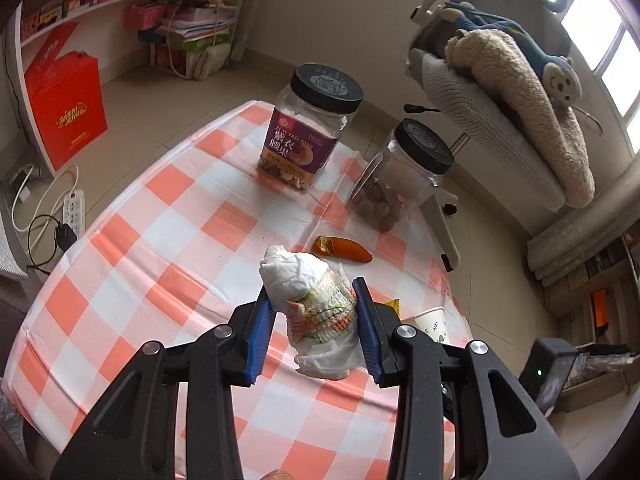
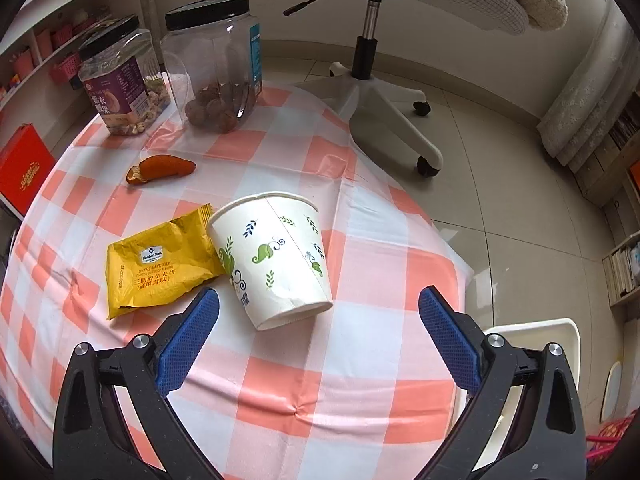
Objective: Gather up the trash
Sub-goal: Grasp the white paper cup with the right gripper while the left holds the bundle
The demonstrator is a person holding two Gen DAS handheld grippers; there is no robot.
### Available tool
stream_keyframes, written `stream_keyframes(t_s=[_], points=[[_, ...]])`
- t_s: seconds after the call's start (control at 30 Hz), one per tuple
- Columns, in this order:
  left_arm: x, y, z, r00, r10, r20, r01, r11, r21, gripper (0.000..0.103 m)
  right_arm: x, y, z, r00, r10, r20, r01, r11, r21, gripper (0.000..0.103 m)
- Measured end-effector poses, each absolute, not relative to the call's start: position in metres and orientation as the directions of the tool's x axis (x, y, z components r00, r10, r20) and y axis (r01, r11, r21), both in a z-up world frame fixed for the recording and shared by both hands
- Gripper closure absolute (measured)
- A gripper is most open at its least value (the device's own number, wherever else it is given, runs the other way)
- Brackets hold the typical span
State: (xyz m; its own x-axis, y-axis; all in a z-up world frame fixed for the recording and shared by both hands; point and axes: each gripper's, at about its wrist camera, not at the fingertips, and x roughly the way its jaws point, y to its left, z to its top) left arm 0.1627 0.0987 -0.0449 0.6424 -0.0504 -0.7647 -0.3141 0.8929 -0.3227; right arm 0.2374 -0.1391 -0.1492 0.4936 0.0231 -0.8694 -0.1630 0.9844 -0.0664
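My left gripper (image 1: 316,300) is shut on a crumpled white tissue (image 1: 308,284) with coloured print and holds it above the checked tablecloth. An orange peel (image 1: 342,249) lies just beyond it; it also shows in the right wrist view (image 2: 160,169). My right gripper (image 2: 318,304) is open and empty, just short of a paper cup (image 2: 276,256) with green leaf print lying on its side. A yellow snack wrapper (image 2: 160,264) lies flat, touching the cup's left side. The cup's rim (image 1: 430,322) shows past the left gripper's right finger.
Two clear jars with black lids stand at the table's far side, one purple-labelled (image 1: 308,132), one with brown nuts (image 1: 400,176). An office chair (image 2: 384,92) stands beyond the table. A red box (image 1: 66,108) and power strip (image 1: 74,212) are on the floor to the left.
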Motion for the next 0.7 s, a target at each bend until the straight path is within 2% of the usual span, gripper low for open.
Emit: stream_keyframes(t_s=[0.1,0.23,0.27,0.3,0.4,0.7], points=[[0.145,0.093,-0.043,0.669,-0.032,-0.742,-0.275,0.917,-0.288,0.064,0.256,-0.133,-0.165,0.442,0.070,-0.894,-0.205,0.979,-0.024,0.007],[0.148,0.098,-0.058,0.619,-0.105,-0.779,-0.260,0.908,-0.329,0.064,0.271,-0.129,-0.184,0.395,0.122,-0.911,-0.226,0.974,0.033,0.009],[0.147,0.099,-0.059,0.616,-0.094,-0.782,-0.258,0.914,-0.313,0.064,0.274,-0.129,-0.188,0.384,0.141,-0.912,-0.224,0.973,0.055,0.013],[0.146,0.099,-0.058,0.619,-0.074,-0.782,-0.258,0.921,-0.291,0.064,0.276,-0.130,-0.193,0.368,0.155,-0.917,-0.216,0.973,0.078,0.033],[0.144,0.103,-0.054,0.640,-0.021,-0.768,-0.261,0.934,-0.242,0.064,0.276,-0.130,-0.194,0.380,0.178,-0.908,-0.191,0.975,0.111,0.041],[0.139,0.126,-0.049,0.651,-0.021,-0.759,-0.284,0.920,-0.269,0.064,0.251,-0.104,-0.143,0.500,0.213,-0.839,-0.190,0.973,0.134,0.043]])
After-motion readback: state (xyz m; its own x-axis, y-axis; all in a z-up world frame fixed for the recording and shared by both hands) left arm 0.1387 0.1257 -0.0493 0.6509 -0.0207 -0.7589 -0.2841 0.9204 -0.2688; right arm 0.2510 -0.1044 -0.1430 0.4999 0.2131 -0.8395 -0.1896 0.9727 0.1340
